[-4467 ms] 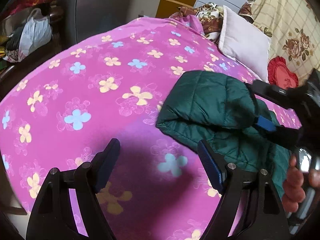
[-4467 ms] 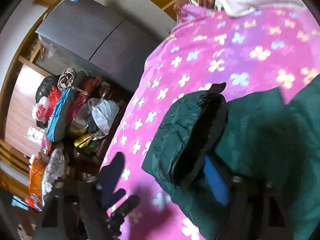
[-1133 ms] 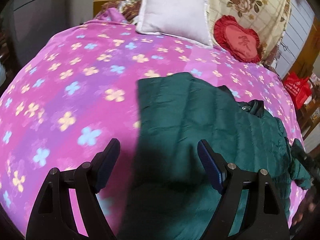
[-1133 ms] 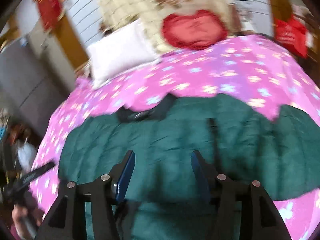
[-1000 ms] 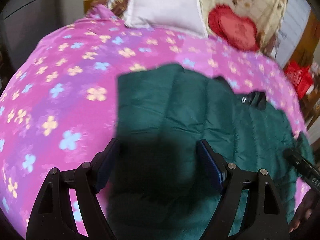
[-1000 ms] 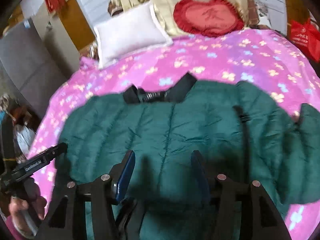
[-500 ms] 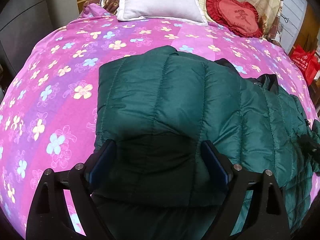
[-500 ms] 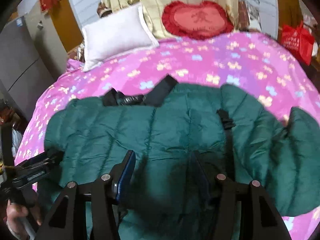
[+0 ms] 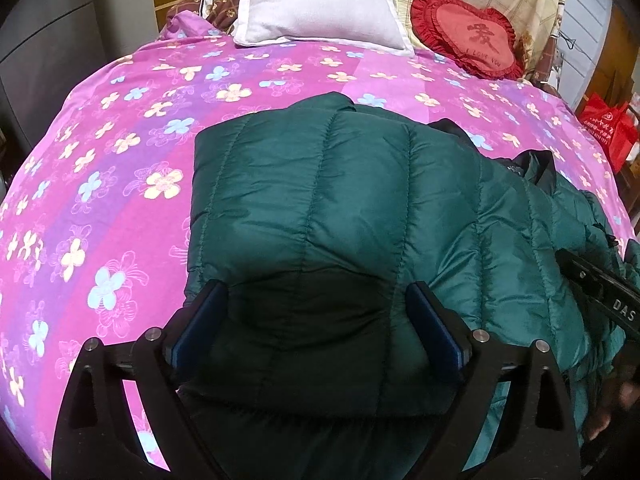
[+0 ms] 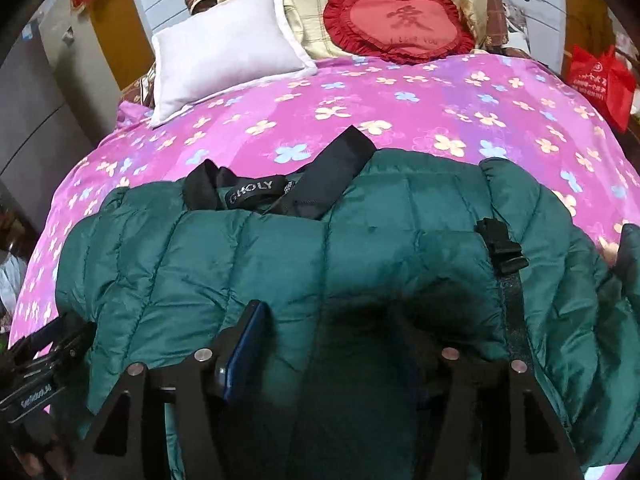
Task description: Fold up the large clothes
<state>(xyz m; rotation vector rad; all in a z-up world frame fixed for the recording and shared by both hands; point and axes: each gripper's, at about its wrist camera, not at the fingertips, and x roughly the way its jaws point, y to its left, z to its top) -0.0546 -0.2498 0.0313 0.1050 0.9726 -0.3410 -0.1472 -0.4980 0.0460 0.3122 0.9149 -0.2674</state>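
Observation:
A dark green quilted puffer jacket (image 9: 340, 208) lies spread on the pink flowered bedspread (image 9: 120, 160), with one side folded over its body. My left gripper (image 9: 316, 328) is open, its jaws wide apart just above the jacket's near left part. My right gripper (image 10: 328, 340) is open, low over the jacket (image 10: 280, 264) near its middle, and its right finger is partly sunk in the fabric. The black collar (image 10: 280, 188) lies at the jacket's far edge. A black strap and buckle (image 10: 500, 252) run down the right side.
A white pillow (image 9: 320, 0) and a red heart cushion (image 9: 468, 36) lie at the head of the bed. A red bag (image 10: 596, 76) hangs at the right. A grey cabinet (image 9: 48, 40) stands at the left. Each gripper shows in the other's view.
The right gripper let go of the jacket part it held and opened. Both grippers swung toward the bed head and came down close over the flattened jacket.

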